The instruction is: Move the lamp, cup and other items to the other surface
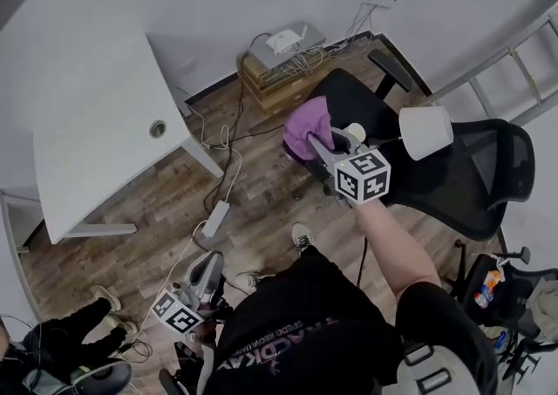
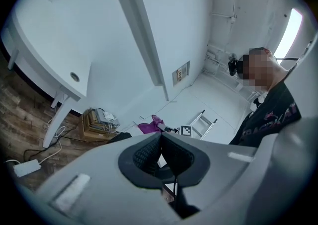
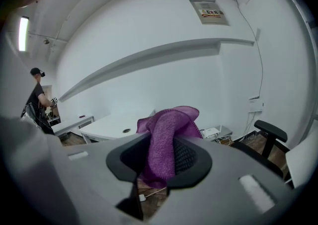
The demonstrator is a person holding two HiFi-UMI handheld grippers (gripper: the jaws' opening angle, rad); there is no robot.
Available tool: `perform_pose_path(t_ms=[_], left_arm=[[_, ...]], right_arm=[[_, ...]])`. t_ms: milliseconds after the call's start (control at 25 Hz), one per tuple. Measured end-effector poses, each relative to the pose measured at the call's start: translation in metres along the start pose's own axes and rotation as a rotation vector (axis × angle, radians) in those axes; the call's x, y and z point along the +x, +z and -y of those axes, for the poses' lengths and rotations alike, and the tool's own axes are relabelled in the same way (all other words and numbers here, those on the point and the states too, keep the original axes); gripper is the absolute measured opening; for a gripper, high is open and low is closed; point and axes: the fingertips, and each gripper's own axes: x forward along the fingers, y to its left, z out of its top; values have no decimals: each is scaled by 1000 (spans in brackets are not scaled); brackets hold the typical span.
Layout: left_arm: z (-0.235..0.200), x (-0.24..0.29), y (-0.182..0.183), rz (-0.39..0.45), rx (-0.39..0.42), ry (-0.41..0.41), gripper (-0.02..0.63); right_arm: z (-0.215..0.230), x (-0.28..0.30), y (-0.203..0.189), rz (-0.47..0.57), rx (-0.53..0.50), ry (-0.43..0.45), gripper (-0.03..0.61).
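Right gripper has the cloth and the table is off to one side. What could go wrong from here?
The purple cloth is pinched in the right gripper with most of it bunched loose beyond the jaws, so it could slip out on the way to the white table. Cables and a power strip lie on the floor near the table, which looks like a trip risk.

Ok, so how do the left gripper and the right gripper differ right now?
The right gripper is clamped on a purple cloth; the left gripper has its jaws together with nothing between them. In the head view, the right gripper is held out in front toward the black chair, while the left gripper sits close by the person's side. Both carry a marker cube.
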Motion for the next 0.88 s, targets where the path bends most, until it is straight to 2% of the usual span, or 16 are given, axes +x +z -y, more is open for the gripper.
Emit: perform_pose_path(t_ms=[280, 520, 720, 880], left_arm=[[10, 71, -26, -53, -26, -9, -5], [14, 120, -56, -111, -45, 5, -5], [8, 147, -81, -137, -92, 46, -5], [5, 158, -94, -151, -127, 98, -4]], right_arm=[[93, -14, -22, -35, 45, -74, 101], [149, -3, -53, -104, 57, -74, 101], [171, 29, -110, -234, 57, -33, 101], [189, 60, -165, -360, 99, -16, 101]])
